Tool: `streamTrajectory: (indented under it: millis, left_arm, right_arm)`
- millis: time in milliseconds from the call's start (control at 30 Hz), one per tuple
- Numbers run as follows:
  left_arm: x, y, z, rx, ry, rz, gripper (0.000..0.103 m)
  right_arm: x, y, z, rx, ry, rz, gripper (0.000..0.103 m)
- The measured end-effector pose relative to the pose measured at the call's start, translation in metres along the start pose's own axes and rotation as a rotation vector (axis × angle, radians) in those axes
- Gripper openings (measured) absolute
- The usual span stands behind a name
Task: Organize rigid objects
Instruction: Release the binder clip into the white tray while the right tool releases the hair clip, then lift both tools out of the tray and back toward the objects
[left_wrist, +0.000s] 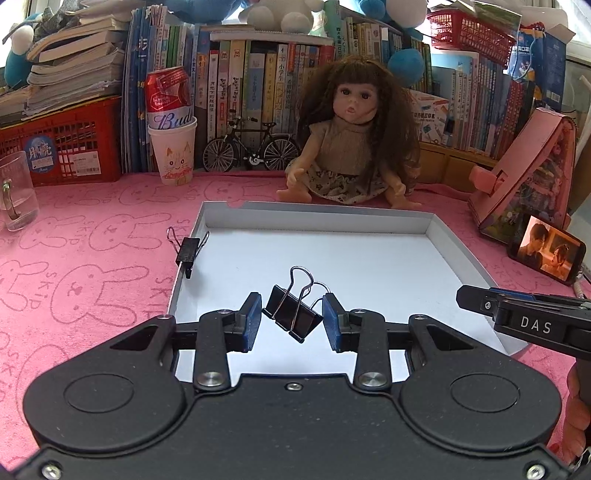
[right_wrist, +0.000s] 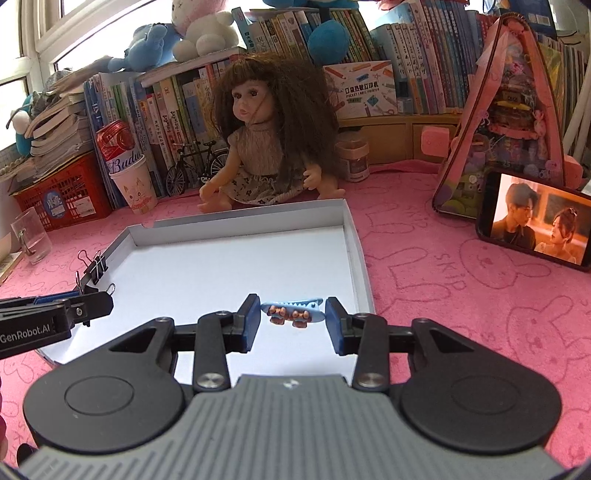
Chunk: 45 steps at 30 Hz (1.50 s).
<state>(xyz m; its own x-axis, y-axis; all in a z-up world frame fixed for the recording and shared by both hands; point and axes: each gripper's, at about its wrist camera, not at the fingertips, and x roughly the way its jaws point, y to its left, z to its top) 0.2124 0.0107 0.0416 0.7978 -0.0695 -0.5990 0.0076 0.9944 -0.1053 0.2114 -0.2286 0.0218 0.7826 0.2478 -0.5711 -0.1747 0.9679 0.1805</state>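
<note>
— Grippers over a white tray (left_wrist: 436, 236) on a pink bunny-print cloth (left_wrist: 92, 266): what does each one carry?

— Left gripper (left_wrist: 292, 320) pinches a black binder clip (left_wrist: 291, 315) between its blue pads, the clip tilted, wire handles up, above the tray's near part. Right gripper (right_wrist: 291, 318) pinches a small blue hair clip (right_wrist: 293, 312) with brown figures on it, also above the near part.

— Anything else in the tray?

— A second black binder clip (left_wrist: 188, 251) grips the tray's left wall. A doll (left_wrist: 351, 136) sits just beyond the far wall, a phone (right_wrist: 535, 221) stands to the right.
</note>
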Motion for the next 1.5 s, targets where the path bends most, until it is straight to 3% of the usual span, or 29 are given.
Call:
streamTrajectory:
  millis: [400, 733, 867, 933, 1200, 1500]
  left_arm:
    - [0.045, 0.005, 0.005, -0.035, 0.165, 0.022, 0.034]
    - [0.049, -0.003, 0.006, -0.025, 0.172, 0.014, 0.034]
    - [0.048, -0.005, 0.005, -0.017, 0.169, 0.008, 0.034]
    - [0.046, -0.005, 0.005, -0.023, 0.167, 0.006, 0.038]
    - [0.03, -0.002, 0.004, -0.02, 0.119, 0.022, 0.075]
    - [-0.006, -0.004, -0.005, 0.025, 0.032, -0.001, 0.086]
  right_arm:
    - [0.04, 0.001, 0.016, -0.015, 0.168, -0.01, 0.044]
    - [0.048, 0.006, 0.019, -0.032, 0.218, -0.027, 0.044]
    - [0.049, 0.005, 0.019, -0.023, 0.216, -0.024, 0.05]
    - [0.048, 0.003, 0.019, -0.016, 0.213, -0.023, 0.059]
    - [0.031, -0.002, 0.018, 0.013, 0.168, 0.006, 0.074]
    - [0.002, -0.003, 0.007, -0.007, 0.105, 0.012, 0.087]
